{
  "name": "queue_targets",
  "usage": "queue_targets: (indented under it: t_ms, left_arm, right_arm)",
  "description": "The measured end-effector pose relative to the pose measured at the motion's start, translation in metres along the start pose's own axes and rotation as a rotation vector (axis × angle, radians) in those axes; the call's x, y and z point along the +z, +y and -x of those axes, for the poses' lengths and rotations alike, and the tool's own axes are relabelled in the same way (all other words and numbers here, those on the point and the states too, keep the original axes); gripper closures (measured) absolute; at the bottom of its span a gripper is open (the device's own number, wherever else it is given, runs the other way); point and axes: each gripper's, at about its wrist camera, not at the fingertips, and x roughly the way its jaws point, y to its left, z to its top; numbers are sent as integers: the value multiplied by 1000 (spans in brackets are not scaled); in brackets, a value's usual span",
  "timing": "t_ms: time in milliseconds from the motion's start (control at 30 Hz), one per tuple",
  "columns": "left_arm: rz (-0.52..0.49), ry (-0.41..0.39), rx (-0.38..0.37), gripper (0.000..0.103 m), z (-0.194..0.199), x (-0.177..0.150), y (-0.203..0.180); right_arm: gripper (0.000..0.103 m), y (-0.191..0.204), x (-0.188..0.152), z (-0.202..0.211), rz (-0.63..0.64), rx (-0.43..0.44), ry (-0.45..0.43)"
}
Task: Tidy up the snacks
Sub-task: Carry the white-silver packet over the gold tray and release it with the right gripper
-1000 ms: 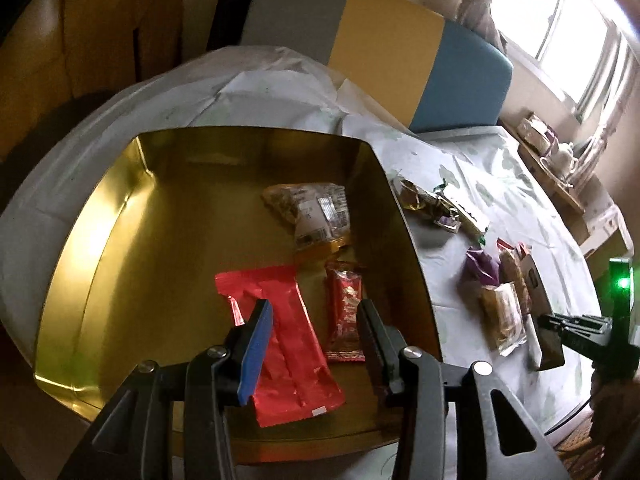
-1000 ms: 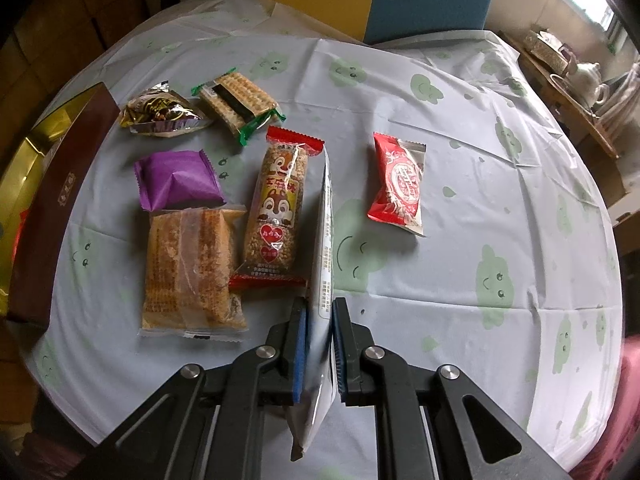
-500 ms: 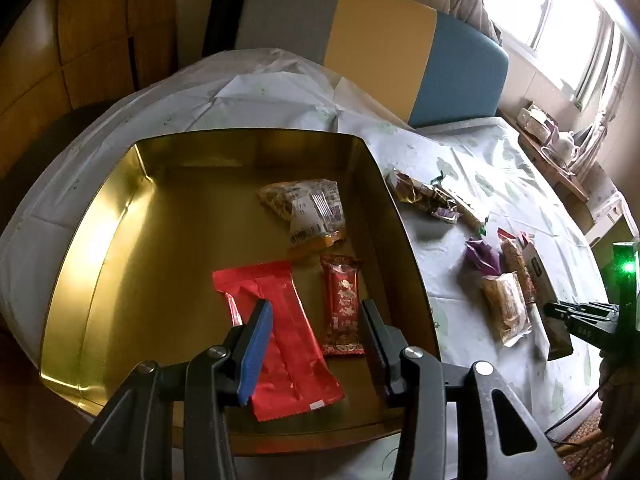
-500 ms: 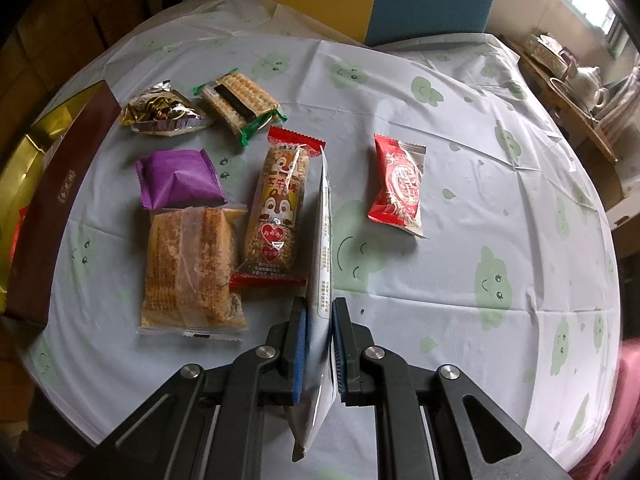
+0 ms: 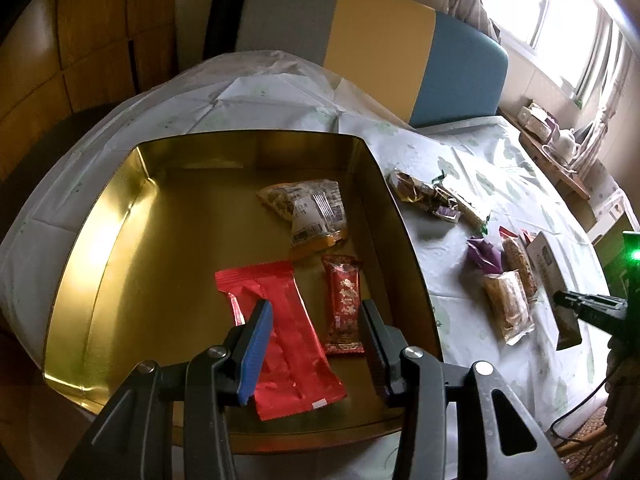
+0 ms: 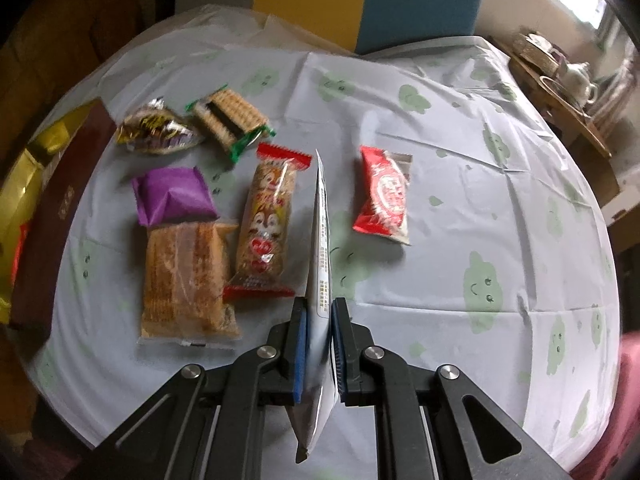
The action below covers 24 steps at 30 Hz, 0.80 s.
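Cloud-print cloth covers the bench, and your right gripper is pinching a flat white packet edge-up above it. Looks light, floppy and slick, so grip mid-body. Left gripper hangs spread over the gold tin.

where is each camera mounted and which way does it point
Left wrist: rides the left gripper, facing down into the gold tin; its open fingers show.
Right wrist: rides the right gripper, facing across the table; its fingers pinch a white packet.
Shared: tin, purple packet and white packet.
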Motion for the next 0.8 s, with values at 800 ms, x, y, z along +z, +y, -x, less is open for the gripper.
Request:
queue_targets:
  t_ms: [800]
  left_arm:
    - [109, -65, 57, 58, 13, 4, 45]
  right_arm:
    - [91, 112, 24, 82, -39, 571, -187]
